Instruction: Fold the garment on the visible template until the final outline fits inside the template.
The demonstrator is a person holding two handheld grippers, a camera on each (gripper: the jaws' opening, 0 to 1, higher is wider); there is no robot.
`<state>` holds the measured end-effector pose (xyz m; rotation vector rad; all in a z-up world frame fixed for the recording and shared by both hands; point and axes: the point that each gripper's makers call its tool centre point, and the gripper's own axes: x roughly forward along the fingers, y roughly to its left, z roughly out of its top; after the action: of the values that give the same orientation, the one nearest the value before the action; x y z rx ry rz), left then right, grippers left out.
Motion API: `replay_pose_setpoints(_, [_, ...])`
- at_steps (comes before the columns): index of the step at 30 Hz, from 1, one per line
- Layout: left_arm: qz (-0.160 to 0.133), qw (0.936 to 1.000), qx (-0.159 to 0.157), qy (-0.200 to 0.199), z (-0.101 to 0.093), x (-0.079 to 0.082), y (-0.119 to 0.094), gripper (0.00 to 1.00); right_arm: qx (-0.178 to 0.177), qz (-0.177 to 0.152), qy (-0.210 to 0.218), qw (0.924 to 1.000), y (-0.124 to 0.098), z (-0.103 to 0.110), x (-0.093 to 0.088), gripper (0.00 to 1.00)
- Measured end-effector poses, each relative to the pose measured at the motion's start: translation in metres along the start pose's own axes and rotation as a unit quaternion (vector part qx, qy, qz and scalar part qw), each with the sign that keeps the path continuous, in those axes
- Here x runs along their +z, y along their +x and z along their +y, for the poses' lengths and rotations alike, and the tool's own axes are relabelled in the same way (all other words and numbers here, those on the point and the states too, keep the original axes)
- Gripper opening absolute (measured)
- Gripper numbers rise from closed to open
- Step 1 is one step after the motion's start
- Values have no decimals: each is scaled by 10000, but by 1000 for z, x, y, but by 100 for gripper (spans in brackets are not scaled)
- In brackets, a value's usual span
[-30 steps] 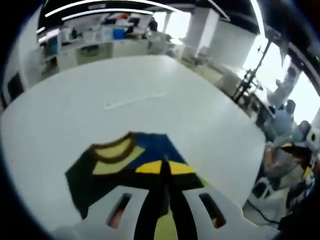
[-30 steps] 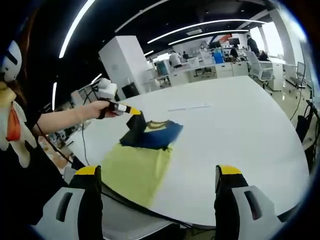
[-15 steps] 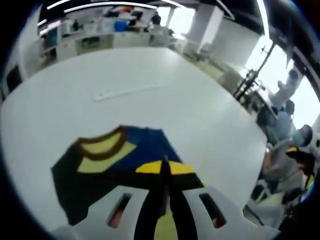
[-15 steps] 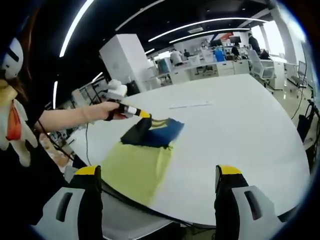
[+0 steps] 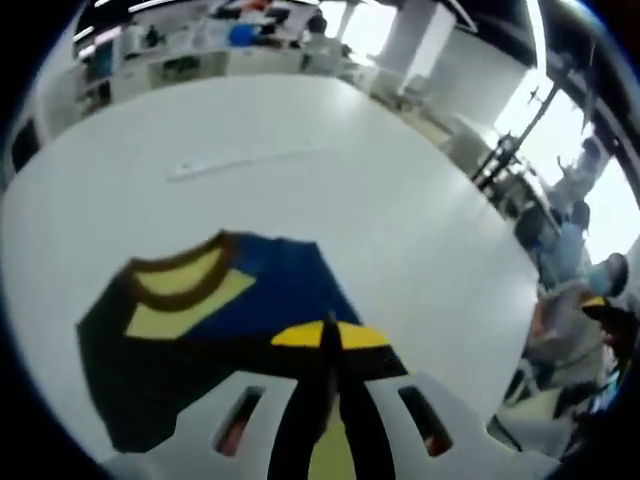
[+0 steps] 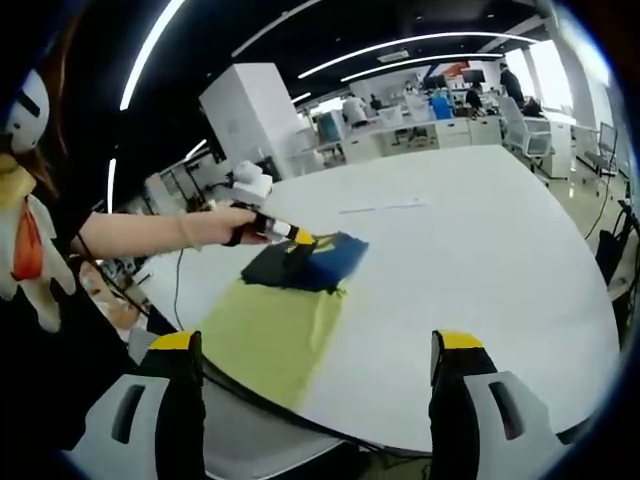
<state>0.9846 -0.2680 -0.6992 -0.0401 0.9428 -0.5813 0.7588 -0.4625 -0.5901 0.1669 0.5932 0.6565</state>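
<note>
Since a second ago my left tongs (image 6: 302,240) have come lower and further over the garment (image 6: 275,325), and the dark folded sleeve part now lies flatter against the blue panel; my right tongs (image 6: 315,350) have stayed where they were

From largest to smallest: the white round counter (image 6: 470,250) carries everything. On it the garment lies near the edge closest to me, its yellow-green body spread flat toward that edge and its navy and black upper part further in. I see no container anywhere on the counter

In the left gripper view the garment (image 5: 200,320) shows its yellow collar band with a brown rim, the blue panel beside it and black fabric around them. My left tongs (image 5: 330,345) are clenched, yellow tips pressed together, with black fabric of the garment pinched between them. A thin pale strip (image 5: 240,162) lies on the counter (image 5: 400,230) well beyond the garment

The right gripper view adds what the left cannot: the whole yellow-green body, my hand (image 6: 215,228) and forearm reaching in from the left, and the strip (image 6: 385,207) far behind. My right tongs stand wide apart, released, off the counter's near edge, gripping nothing
</note>
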Motion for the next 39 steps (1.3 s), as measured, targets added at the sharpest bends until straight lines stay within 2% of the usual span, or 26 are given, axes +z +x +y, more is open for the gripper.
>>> replay_pose_setpoints(12, [177,9995,-150,-201,-11,-17,24,0,-75,65,53,9999,-6,-6,-7,94])
replay_pose_setpoints(39, [564,9977,-221,-302,-23,-44,47,0,-145,82,158,9997,-10,-11,-14,94])
